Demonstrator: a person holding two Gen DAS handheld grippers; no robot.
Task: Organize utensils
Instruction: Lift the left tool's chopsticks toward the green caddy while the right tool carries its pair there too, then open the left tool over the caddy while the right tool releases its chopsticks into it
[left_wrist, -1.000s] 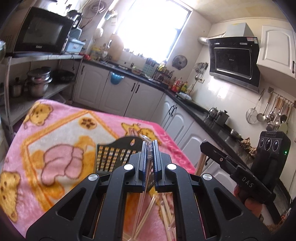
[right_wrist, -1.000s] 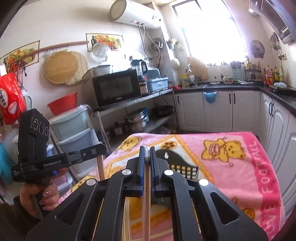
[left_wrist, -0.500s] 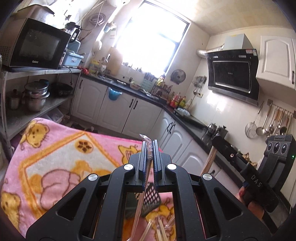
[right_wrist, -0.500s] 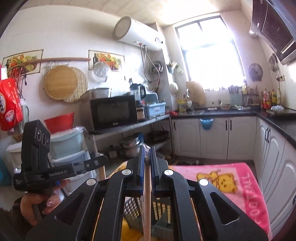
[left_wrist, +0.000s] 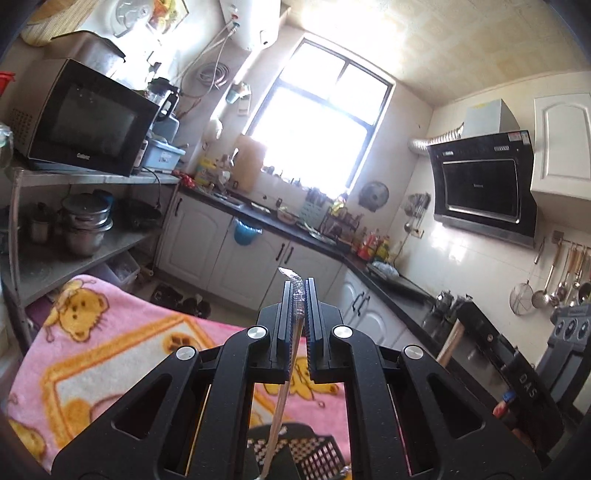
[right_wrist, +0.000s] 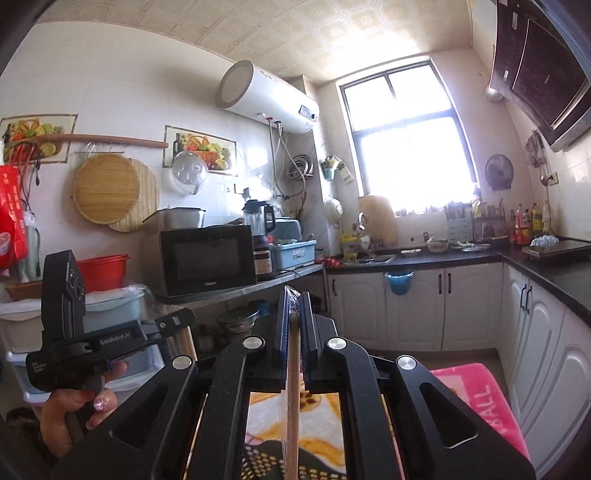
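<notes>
Here, a pink blanket (left_wrist: 110, 354) printed with yellow bears covers the work surface, filling the 7 to 8 o'clock part of the left wrist view; in the right wrist view only a pink corner (right_wrist: 476, 398) shows at about 4 o'clock. Around it is a kitchen: a black microwave (left_wrist: 85, 122) on a metal shelf at 10 o'clock, a bright window (left_wrist: 317, 129) near 12, white cabinets (left_wrist: 236, 254) under a dark counter, and a range hood (left_wrist: 484, 184) at 2 o'clock.

The left gripper (left_wrist: 298, 295) is pinched on a plastic-wrapped chopstick (left_wrist: 284, 391), whose long axis runs along the fingers, from 6 o'clock up toward 12, the crinkled wrapper tip just clearing the fingertips. The right gripper (right_wrist: 294, 301) likewise nips a wrapped wooden chopstick (right_wrist: 293, 398), upright in the frame, tip at 12 and shaft dropping to 6.

Below each gripper, at 6 o'clock, lies a black perforated basket (left_wrist: 310, 450) on the blanket. Both chopsticks hang above it; whether their lower ends touch it cannot be told.
</notes>
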